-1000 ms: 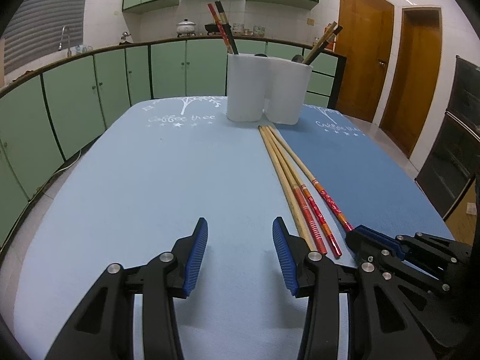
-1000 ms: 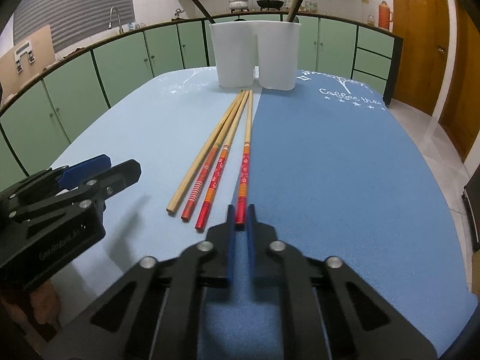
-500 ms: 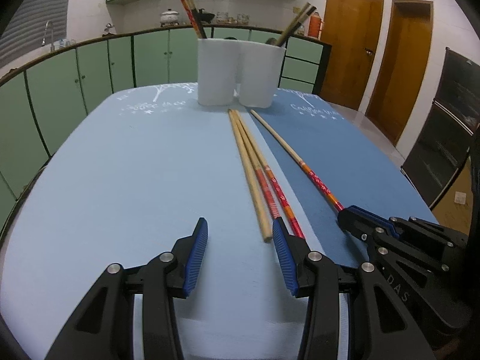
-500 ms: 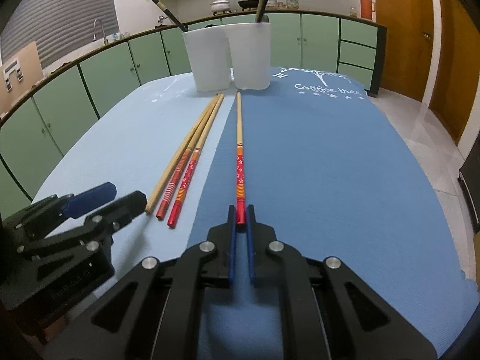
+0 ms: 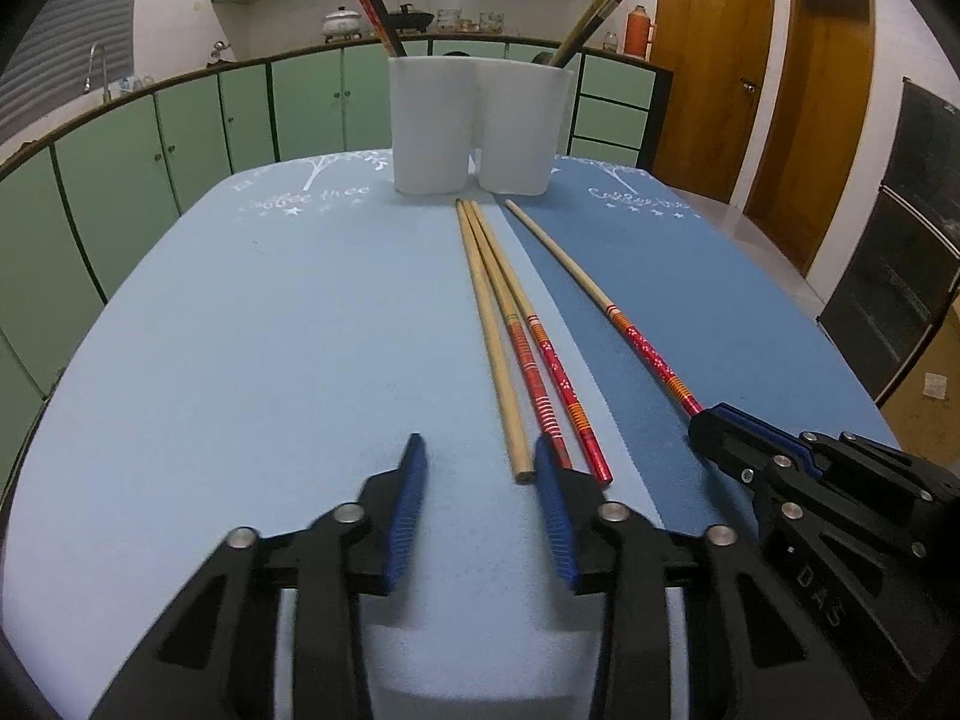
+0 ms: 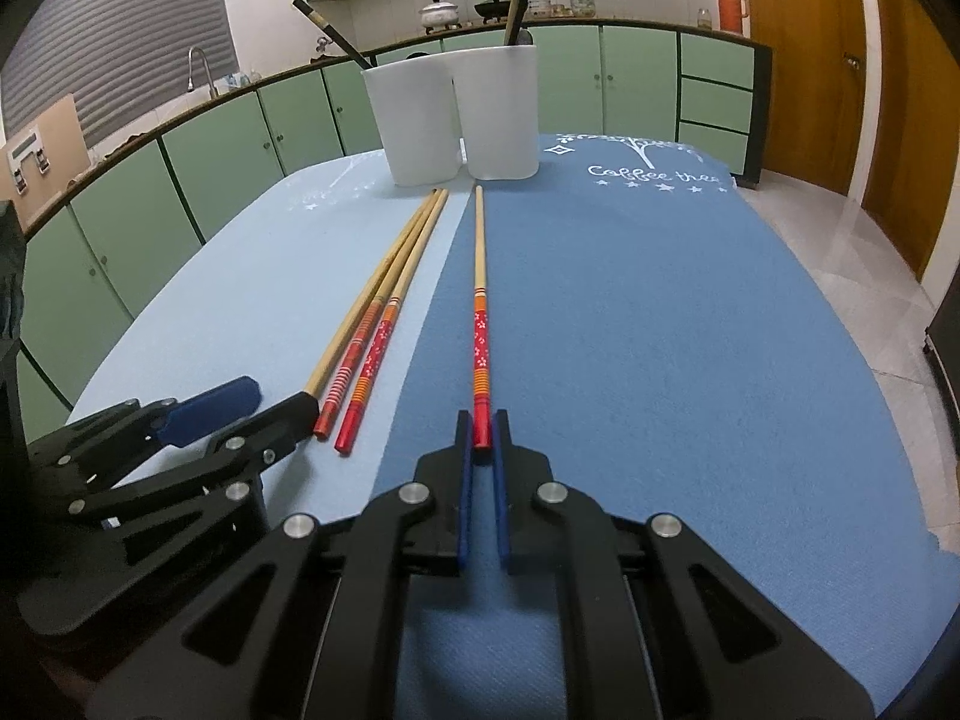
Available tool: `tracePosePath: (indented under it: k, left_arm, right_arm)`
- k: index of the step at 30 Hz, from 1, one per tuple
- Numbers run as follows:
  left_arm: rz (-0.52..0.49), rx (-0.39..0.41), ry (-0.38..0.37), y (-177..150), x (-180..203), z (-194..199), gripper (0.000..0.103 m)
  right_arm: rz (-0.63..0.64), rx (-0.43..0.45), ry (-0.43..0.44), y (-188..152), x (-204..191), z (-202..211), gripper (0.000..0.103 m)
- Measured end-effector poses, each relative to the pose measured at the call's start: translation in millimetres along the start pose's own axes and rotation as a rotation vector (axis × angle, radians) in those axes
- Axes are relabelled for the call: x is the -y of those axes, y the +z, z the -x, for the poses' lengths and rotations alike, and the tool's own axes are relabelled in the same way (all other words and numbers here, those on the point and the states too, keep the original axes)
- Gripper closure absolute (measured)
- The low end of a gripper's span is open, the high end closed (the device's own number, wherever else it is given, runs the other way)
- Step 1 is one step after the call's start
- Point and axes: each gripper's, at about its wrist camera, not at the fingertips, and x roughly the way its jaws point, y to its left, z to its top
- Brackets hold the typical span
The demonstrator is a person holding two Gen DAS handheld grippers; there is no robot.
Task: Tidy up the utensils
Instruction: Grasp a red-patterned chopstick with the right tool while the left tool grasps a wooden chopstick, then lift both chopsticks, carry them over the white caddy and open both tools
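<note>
My right gripper (image 6: 480, 429) is shut on the red end of one red-and-bamboo chopstick (image 6: 479, 300), which points away toward the holder; it also shows in the left wrist view (image 5: 600, 297). Three more chopsticks (image 5: 510, 330) lie side by side on the cloth, also seen in the right wrist view (image 6: 384, 300). My left gripper (image 5: 477, 462) is open and empty, its right finger at their near ends. A white double-cup utensil holder (image 5: 477, 120) stands at the far end with dark chopsticks in both cups; it shows in the right wrist view too (image 6: 453, 114).
The table is covered by a light blue cloth (image 5: 240, 330) on the left and a darker blue one (image 6: 660, 330) on the right. Green kitchen cabinets (image 5: 150, 138) run behind. Wooden doors (image 5: 708, 60) stand at the right.
My right gripper has pulled one chopstick rightward, away from the other three, and it now lies apart on the dark cloth. My left gripper has moved closer to the three chopsticks' near ends.
</note>
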Motion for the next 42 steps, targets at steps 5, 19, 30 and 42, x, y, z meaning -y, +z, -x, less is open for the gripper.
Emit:
tracePosePath:
  k: [5, 19, 30, 42]
  left_arm:
    - [-0.015, 0.01, 0.006, -0.9, 3.9, 0.9, 0.095]
    - [-0.003, 0.04, 0.008, 9.0, -0.2, 15.8, 0.097]
    - [-0.009, 0.135, 0.016, 32.8, -6.0, 50.0, 0.097]
    - [0.002, 0.29, 0.01, 85.6, -16.4, 97.4, 0.097]
  right_arm:
    - [-0.006, 0.001, 0.005, -0.1, 0.9, 0.2, 0.098]
    - [-0.007, 0.024, -0.004, 5.7, 5.6, 7.5, 0.098]
    - [0.04, 0.092, -0.023, 24.1, 3.7, 32.6, 0.098]
    - [0.044, 0.225, -0.001, 78.2, 10.8, 80.3, 0.098]
